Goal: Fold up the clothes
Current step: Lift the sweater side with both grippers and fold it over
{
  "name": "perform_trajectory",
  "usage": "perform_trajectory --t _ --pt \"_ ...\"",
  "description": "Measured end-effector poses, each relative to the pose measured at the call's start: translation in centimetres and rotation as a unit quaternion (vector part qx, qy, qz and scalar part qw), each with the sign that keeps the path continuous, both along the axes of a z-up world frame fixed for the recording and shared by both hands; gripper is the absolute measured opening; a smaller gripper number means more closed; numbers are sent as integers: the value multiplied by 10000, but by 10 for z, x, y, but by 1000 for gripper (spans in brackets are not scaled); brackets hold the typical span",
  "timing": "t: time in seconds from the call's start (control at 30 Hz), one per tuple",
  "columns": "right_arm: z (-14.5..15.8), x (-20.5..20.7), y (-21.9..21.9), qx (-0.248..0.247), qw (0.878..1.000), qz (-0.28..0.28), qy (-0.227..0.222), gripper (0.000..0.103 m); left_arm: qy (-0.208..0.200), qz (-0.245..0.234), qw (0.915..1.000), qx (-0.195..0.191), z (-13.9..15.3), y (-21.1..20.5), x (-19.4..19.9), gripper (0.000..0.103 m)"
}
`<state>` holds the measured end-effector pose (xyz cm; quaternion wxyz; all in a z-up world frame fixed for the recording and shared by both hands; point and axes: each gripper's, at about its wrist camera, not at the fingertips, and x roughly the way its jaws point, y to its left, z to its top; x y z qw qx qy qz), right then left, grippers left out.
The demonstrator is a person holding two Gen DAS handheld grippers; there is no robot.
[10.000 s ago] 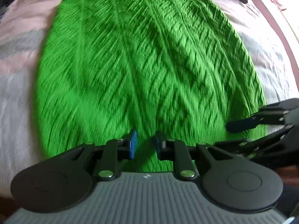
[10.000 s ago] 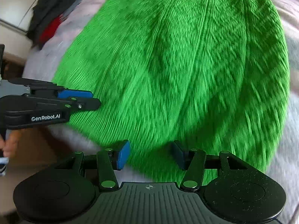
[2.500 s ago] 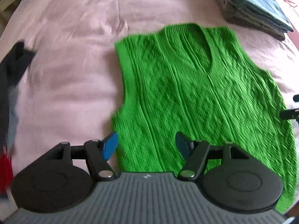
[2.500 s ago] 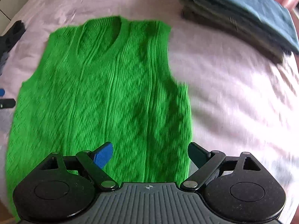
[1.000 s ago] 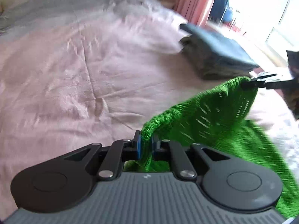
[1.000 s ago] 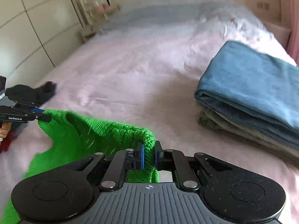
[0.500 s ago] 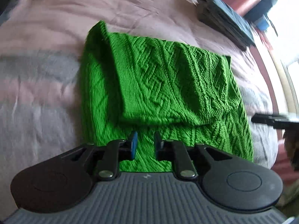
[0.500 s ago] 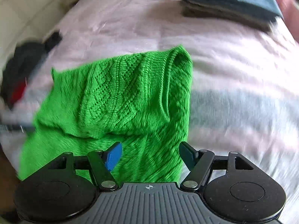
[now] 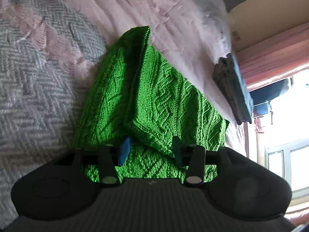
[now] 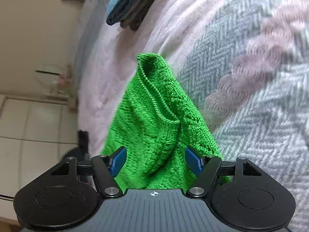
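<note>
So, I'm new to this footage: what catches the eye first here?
The bright green knitted vest, folded over itself, lies on the pink and grey bedspread. Each open hand-held gripper, left and right, hovers at its near edge. Beyond sits a stack of folded clothes.

Pink/grey bedspread (image 9: pixel 44 73), curtain (image 9: pixel 270 65).

Pink bedspread (image 9: pixel 173 5), curtain (image 9: pixel 270 61), bright window (image 9: pixel 289 154).

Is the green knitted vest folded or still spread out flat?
Folded: the green knitted vest lies doubled on the bed, one layer's edge overlapping another.
</note>
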<state>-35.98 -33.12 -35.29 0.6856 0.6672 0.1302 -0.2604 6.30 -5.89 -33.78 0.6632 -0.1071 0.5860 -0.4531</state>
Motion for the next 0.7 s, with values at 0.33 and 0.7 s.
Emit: perform_trajectory --t 0.33,0.7 --pt "-9 -5 15 -892 9955 -100 -316 70 -529 -132 9951 -821 -9 23 -17 54" --pt "5 23 21 -486 9978 -453 19 70 28 256 9979 -596 -8 5 -9 64"
